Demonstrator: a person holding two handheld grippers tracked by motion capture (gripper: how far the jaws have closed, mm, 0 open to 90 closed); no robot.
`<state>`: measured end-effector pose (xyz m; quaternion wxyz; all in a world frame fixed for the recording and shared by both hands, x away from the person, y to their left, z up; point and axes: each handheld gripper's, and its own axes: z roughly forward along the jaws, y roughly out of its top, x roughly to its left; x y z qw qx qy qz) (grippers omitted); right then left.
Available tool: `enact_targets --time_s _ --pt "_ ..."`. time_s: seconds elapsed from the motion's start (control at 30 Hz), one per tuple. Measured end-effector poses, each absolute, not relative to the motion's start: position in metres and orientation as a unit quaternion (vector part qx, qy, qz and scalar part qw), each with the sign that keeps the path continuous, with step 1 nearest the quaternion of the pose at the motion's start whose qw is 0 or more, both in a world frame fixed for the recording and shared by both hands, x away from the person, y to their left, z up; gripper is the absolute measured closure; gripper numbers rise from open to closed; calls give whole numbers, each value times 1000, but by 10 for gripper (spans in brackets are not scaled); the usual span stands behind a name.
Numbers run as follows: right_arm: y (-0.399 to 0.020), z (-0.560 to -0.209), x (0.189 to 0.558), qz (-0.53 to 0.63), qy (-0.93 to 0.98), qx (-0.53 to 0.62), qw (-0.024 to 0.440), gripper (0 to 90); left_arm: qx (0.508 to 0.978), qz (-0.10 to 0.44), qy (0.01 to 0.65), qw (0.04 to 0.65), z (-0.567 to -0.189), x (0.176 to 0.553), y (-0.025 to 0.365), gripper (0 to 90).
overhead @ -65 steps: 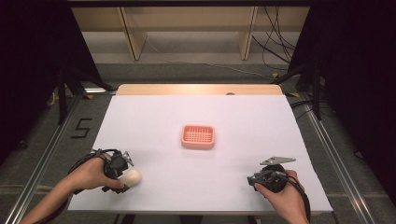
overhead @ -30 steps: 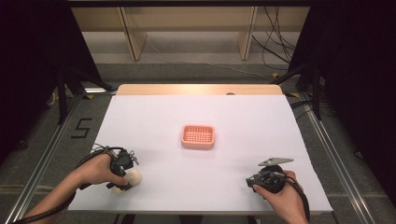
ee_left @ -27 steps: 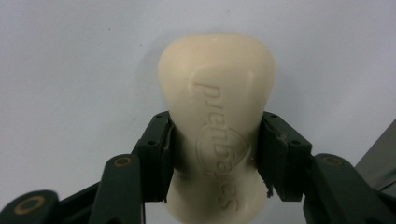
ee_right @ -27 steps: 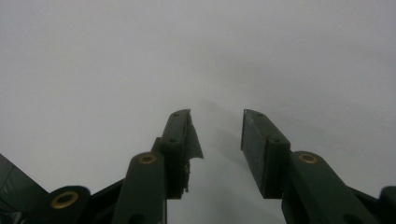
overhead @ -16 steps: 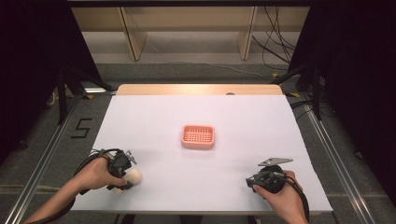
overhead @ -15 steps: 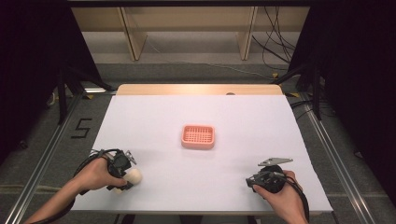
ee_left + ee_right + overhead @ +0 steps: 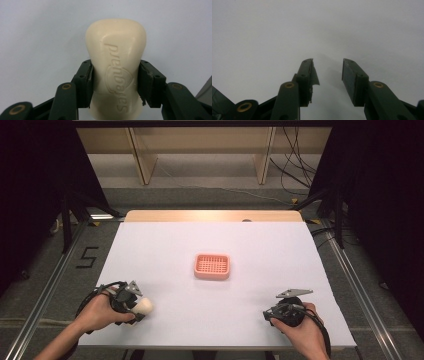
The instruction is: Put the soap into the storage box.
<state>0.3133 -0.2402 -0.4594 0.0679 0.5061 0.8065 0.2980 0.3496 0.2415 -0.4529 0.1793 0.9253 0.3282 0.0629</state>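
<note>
1. Left claw [image 7: 113, 82] pinches the cream soap bar [image 7: 116, 65] at the tabletop's [image 7: 165, 250] near-left corner.
2. Right claw [image 7: 328, 75] rests near-right, jaws spread, nothing between.
3. Pink soap dish [image 7: 212, 266] sits mid-tabletop, well apart from both.

Left hand-held gripper [image 7: 136, 306] at lower left of the frame, jaws clamped on a cream bar, right hand-held gripper [image 7: 274, 312] at lower right, jaws parted, empty

Each tool: dark green-black jaws, brass-ringed pivot screws; left tool [image 7: 113, 85], right tool [image 7: 328, 75]; forearms bare.
</note>
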Motion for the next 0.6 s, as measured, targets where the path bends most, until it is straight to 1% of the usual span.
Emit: enact_targets --time_s 0.3,0.5,0.53,0.6 --pt "-239 -458 312 303 803 509 68 606 913 92 327 228 -445 348 240 496" --pt "-239 -458 313 306 802 507 74 602 912 94 323 235 -442 350 234 496" --pt "-239 -458 312 306 802 507 74 602 916 93 314 233 -439 351 232 495" --pt "-239 -458 313 307 802 506 75 600 913 100 314 241 -439 353 229 496"
